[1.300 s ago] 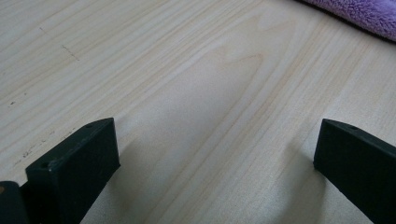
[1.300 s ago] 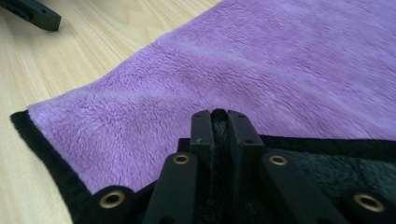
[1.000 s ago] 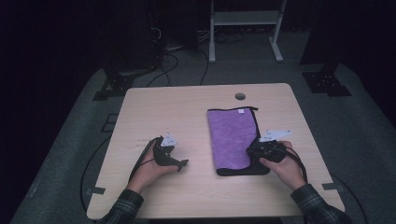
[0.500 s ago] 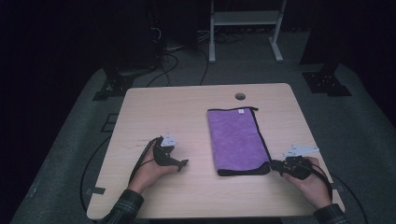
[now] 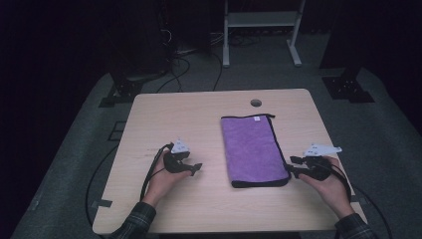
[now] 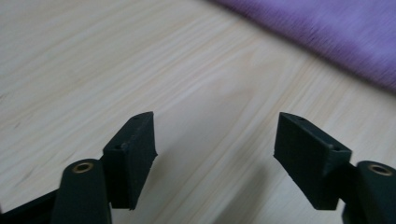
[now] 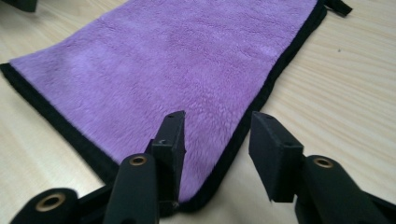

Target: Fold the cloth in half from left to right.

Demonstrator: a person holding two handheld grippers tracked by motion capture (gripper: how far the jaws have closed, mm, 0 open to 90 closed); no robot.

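Note:
A purple cloth [image 5: 254, 149] with a black hem lies flat, folded into a long rectangle, on the right half of the wooden table [image 5: 209, 119]. My right gripper [image 5: 294, 167] rests just right of the cloth's near right corner. In the right gripper view the cloth [image 7: 187, 60] spreads ahead, and my right gripper [image 7: 217, 135] is open with the hem of that corner under the gap. My left gripper [image 5: 197, 167] rests on bare wood to the left of the cloth. Seen from the left gripper view, my left gripper [image 6: 215, 135] is wide open over the wood, and the cloth's edge [image 6: 327, 37] crosses the top right.
A round cable hole [image 5: 256, 102] sits near the table's far edge, just beyond the cloth. A small black loop [image 7: 338, 7] hangs off the cloth's far corner. Behind the table stands a white-legged frame [image 5: 259, 20], with cables on the dark floor [image 5: 189, 55].
My right gripper drew back to the right from the cloth's near right corner, then edged a little back toward it. The cloth stays flat. The left hand has not moved.

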